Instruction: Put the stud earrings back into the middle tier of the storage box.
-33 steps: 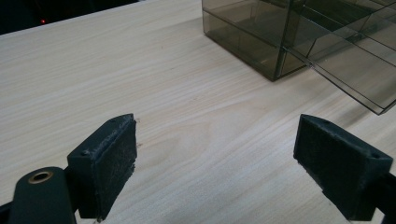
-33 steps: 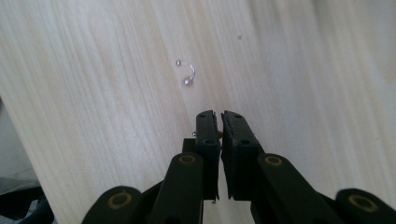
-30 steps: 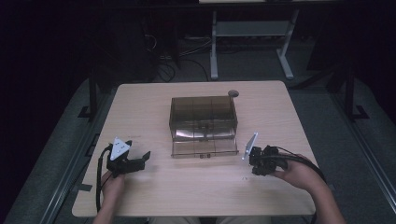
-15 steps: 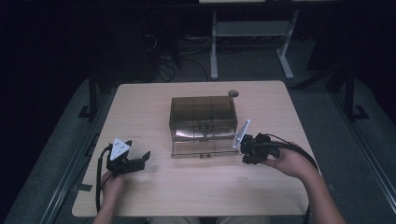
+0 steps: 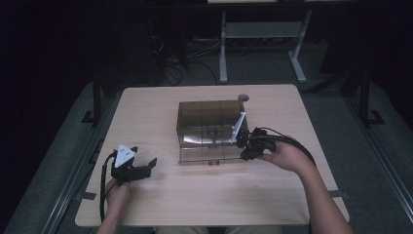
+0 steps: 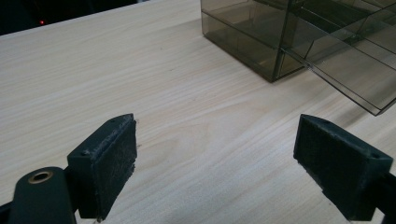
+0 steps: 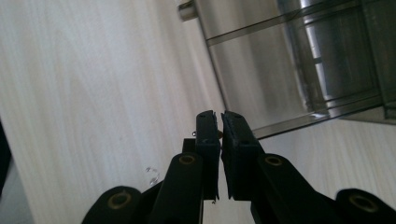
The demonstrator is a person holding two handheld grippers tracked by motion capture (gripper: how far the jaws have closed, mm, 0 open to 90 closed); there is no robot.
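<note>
While left hand-held gripper gapes, right hand-held gripper clenched — beside drawer box.

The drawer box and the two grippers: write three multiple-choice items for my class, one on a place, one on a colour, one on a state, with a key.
1. Where is the right gripper?
A. At the right end of the drawer box
B. At the table's far left corner
C. On the floor

2. What colour is the drawer box?
A. Bright red
B. Smoky see-through brown
C. White

3. How do the left gripper's jaws stand?
A. Shut on a drawer
B. Shut on nothing
C. Wide open over bare wood

Key: 1 A, since the high view shows it beside the box's right end. 2 B, as the box's walls are tinted and you can see through them. 3 C, because the left gripper view shows its two pads far apart with only tabletop between them.
</note>
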